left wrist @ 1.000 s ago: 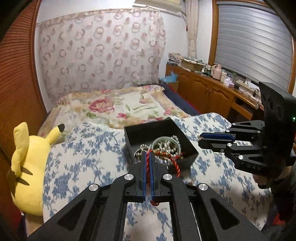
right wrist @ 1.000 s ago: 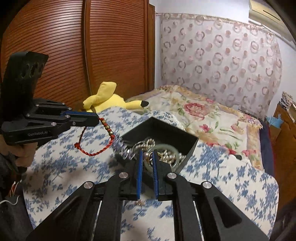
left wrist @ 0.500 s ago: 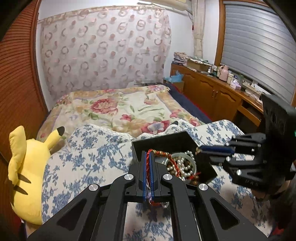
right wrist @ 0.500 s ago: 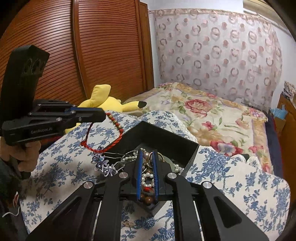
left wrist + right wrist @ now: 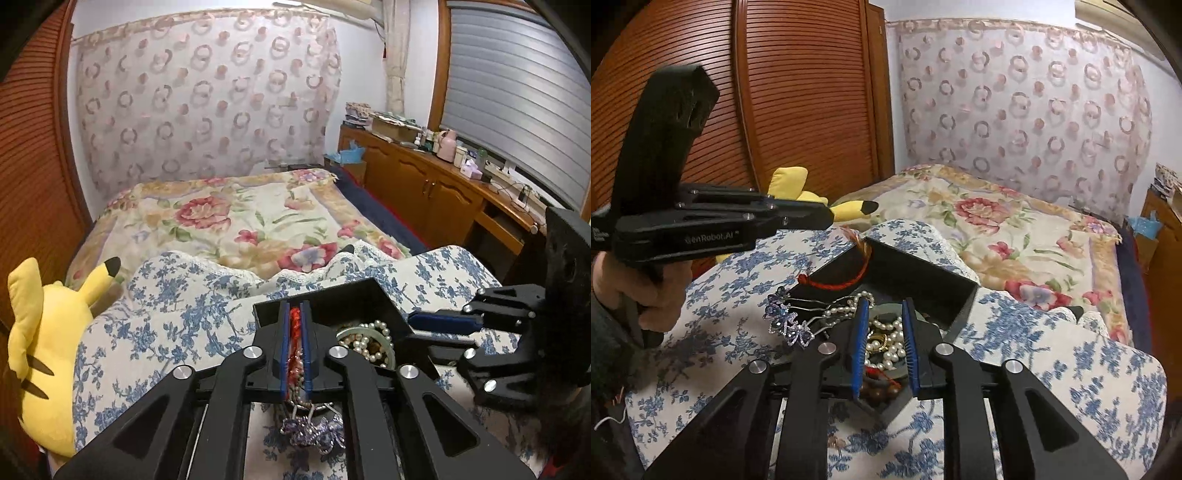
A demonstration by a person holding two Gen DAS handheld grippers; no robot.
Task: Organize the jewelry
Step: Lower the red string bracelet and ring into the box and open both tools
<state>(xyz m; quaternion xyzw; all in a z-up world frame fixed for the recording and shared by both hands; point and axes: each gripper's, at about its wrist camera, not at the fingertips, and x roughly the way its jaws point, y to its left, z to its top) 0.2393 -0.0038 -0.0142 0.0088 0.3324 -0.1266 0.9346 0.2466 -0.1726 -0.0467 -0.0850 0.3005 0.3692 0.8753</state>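
A black open jewelry box point(image 5: 373, 299) point(image 5: 923, 273) sits on a blue-flowered cloth and holds pearl strands point(image 5: 886, 332) and a pale bangle point(image 5: 384, 339). My left gripper point(image 5: 294, 310) point(image 5: 827, 218) is shut on a red cord bracelet point(image 5: 294, 321), which hangs down onto the box's near rim point(image 5: 846, 282). A purple butterfly hairpin point(image 5: 786, 321) point(image 5: 314, 432) lies over the box's edge. My right gripper point(image 5: 884, 306) point(image 5: 417, 319) is open just above the pearls in the box.
A yellow Pikachu plush point(image 5: 44, 350) point(image 5: 798, 188) lies at the left of the cloth. A bed with a floral blanket point(image 5: 240, 221) is behind. Wooden cabinets point(image 5: 424, 184) stand at the right, a slatted wardrobe point(image 5: 775, 92) at the left.
My left gripper has carried the red cord bracelet lower, over the box's rim. My right gripper has opened above the pearls.
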